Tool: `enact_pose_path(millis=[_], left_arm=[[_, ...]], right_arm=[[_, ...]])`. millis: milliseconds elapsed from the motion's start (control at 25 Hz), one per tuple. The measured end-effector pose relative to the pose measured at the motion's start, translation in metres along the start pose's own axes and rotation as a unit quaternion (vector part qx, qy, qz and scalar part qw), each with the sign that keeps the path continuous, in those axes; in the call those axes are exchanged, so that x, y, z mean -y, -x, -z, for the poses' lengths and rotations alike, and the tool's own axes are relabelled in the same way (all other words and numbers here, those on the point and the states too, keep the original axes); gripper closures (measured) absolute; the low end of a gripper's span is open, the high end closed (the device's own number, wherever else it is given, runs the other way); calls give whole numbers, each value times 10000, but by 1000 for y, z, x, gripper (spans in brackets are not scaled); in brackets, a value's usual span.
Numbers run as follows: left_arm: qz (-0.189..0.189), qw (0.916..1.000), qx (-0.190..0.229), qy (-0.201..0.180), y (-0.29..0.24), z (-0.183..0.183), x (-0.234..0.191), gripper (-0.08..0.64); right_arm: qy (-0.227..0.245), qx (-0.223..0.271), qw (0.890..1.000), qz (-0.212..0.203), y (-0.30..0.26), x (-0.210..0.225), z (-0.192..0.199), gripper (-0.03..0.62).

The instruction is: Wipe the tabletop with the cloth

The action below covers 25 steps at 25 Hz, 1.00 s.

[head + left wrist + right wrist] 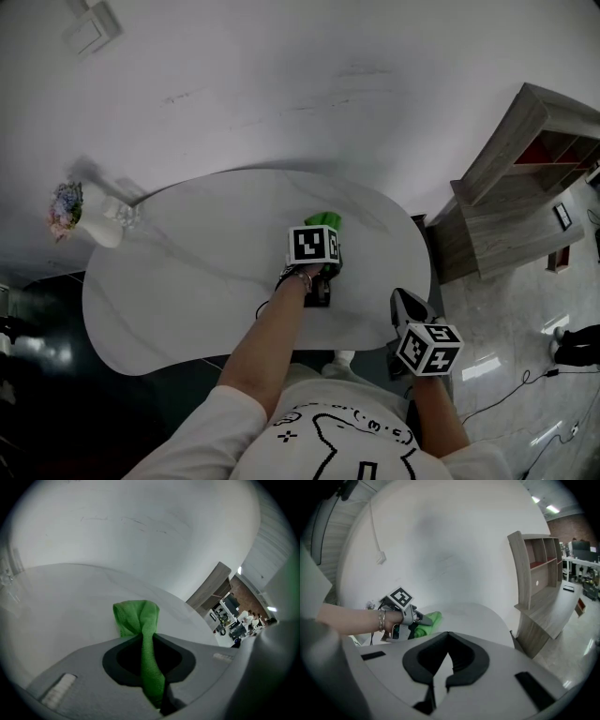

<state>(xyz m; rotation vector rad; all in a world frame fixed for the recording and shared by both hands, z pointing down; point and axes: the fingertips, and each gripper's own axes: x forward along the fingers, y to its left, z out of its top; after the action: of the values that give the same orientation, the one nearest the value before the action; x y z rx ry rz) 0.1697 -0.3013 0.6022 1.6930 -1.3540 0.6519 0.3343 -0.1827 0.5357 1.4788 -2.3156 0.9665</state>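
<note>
- The left gripper (142,644) is clamped on a thin, twisted strip of the green cloth (136,616). With so little cloth in the grip, friction against the tabletop (187,281) could tug it loose.
- The cloth is bunched into a soft lump just ahead of the jaws, near the table's middle. It would likely wipe only a narrow track.
- The right gripper (446,637) hangs off the table's near edge, jaws together and empty.
</note>
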Motion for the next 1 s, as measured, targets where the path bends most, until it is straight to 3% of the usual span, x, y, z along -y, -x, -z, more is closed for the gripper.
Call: enact_pose_path(millis=[1000], left_arm=[[431, 9961, -167, -748, -27, 6, 80, 506]], right_arm=[[-312, 148, 9978, 564, 32, 35, 13, 598]])
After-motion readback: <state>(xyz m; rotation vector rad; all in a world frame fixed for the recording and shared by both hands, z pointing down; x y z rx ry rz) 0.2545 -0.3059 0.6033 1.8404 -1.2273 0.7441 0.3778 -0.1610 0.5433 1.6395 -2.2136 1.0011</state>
